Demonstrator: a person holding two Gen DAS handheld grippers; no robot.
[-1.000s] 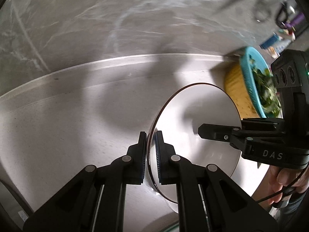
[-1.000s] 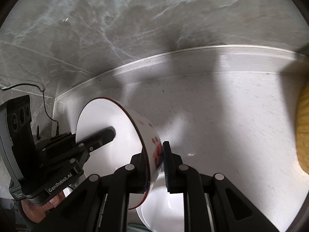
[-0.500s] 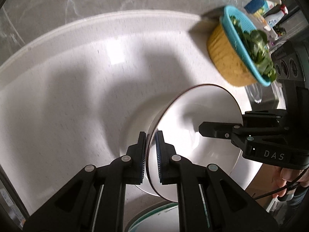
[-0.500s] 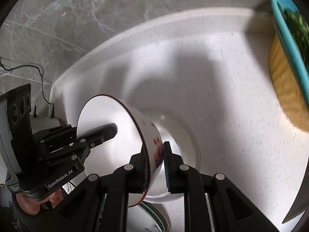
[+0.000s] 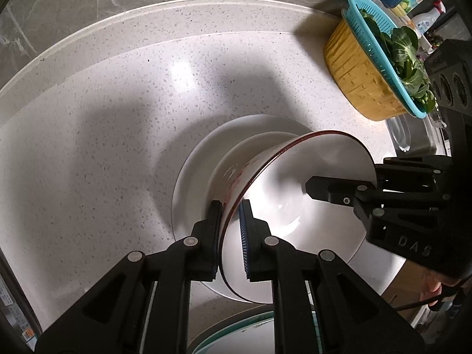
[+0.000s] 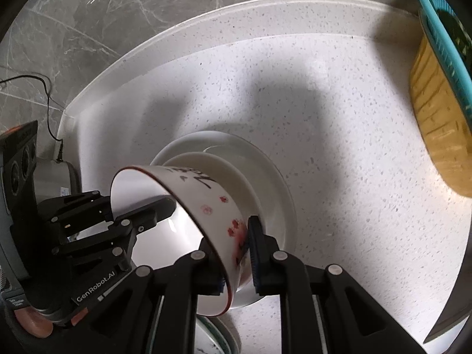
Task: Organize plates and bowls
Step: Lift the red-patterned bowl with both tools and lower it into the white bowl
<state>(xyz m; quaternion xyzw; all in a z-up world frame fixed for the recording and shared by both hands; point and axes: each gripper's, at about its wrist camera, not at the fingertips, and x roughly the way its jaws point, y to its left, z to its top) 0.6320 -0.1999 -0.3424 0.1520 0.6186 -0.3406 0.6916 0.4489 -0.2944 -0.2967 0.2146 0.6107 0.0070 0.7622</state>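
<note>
Both grippers are clamped on opposite sides of the rim of one white ceramic bowl with a thin red-brown rim and small red flower prints (image 6: pixel 206 203): the left gripper (image 5: pixel 231 230) bites at the bowl's six o'clock in its own view, and the right gripper (image 6: pixel 236 253) does so likewise in its own view. The bowl hangs tilted over a white bowl (image 6: pixel 224 168) nested on a wide white plate (image 6: pixel 274 183) at the middle of the pale speckled worktop (image 5: pixel 103 147). Whether its base already touches that stack is hard to tell. I judge stacking well along; release remains. A green-rimmed dish (image 5: pixel 236 333) waits at six o'clock, probably unsorted. A yellow basket with a blue strainer of greens (image 5: pixel 362 79) sits at two o'clock
</note>
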